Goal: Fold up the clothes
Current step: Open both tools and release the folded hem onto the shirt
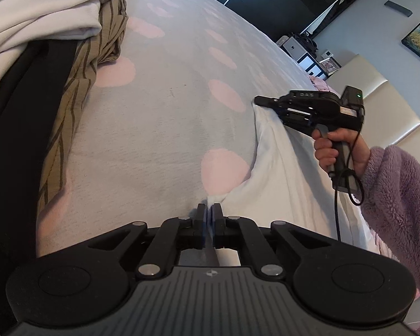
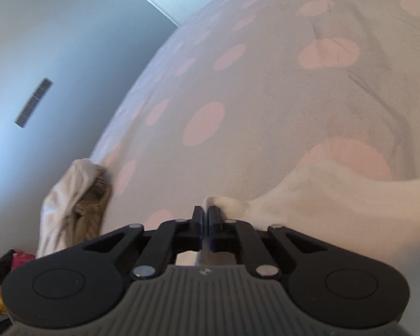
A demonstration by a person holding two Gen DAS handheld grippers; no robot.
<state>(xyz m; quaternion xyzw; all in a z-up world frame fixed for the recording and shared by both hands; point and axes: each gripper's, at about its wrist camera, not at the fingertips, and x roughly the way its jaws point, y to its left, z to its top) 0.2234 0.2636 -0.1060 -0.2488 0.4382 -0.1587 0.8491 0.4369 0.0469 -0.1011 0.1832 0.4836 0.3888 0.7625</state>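
Note:
A white garment (image 1: 282, 168) lies on the grey bedspread with pink dots (image 1: 165, 106). My left gripper (image 1: 209, 210) is shut on one corner of it, low over the bed. In the left wrist view my right gripper (image 1: 259, 101) pinches another corner farther off, held by a hand (image 1: 333, 151) in a fluffy purple sleeve. The right wrist view shows that gripper (image 2: 205, 210) shut on a bunched white edge, with the white garment (image 2: 336, 201) trailing off to the right.
A pile of clothes sits at the left of the bed: white cloth (image 1: 42, 8), a brown striped piece (image 1: 78, 84) and a black piece (image 1: 16, 128). The same clothes pile (image 2: 75, 201) lies at the bed's edge. A padded headboard (image 1: 392, 103) stands at right.

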